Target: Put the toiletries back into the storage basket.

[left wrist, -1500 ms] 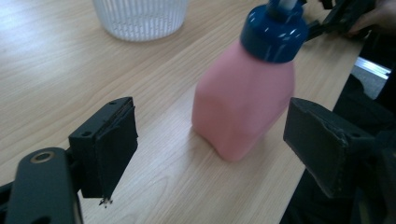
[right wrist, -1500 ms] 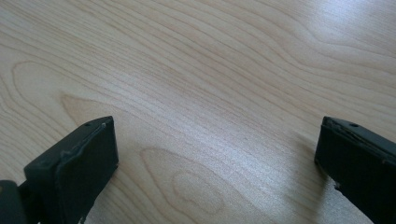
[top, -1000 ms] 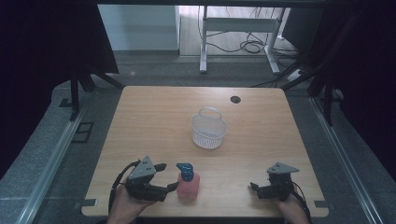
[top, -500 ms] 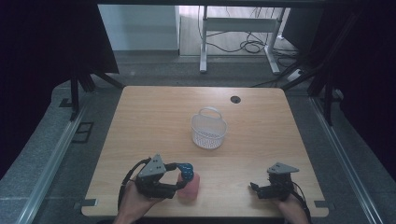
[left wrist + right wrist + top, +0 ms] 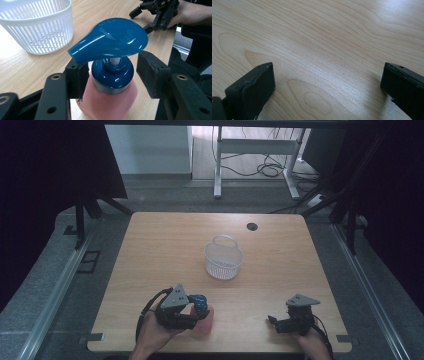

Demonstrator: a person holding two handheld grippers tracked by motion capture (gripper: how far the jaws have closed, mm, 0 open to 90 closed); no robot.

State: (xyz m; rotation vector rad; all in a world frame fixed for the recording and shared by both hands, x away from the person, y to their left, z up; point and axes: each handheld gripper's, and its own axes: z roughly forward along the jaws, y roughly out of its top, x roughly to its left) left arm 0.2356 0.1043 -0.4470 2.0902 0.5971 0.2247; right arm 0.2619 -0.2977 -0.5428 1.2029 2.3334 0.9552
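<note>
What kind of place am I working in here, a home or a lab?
Most likely a lab or recording workspace, not a home: a bare wooden table ringed by dark curtains, floor rails alongside, and loose cables under a white desk frame behind.

I take the white slatted basket (image 5: 223, 261) as my mark. It stands upright with its handle raised on the light wooden table (image 5: 165, 250), about mid-table. Beyond it and a little to the right, near the far edge, a small dark round cable hole (image 5: 252, 226) sits in the tabletop. Farther behind the basket, past the table, I see a white metal frame (image 5: 260, 150) on the floor with loose cables (image 5: 260, 169) under it. Black curtains (image 5: 50, 165) hang to either side of the basket, well apart from it. A grey floor rail (image 5: 57, 290) runs far to its left.
</note>
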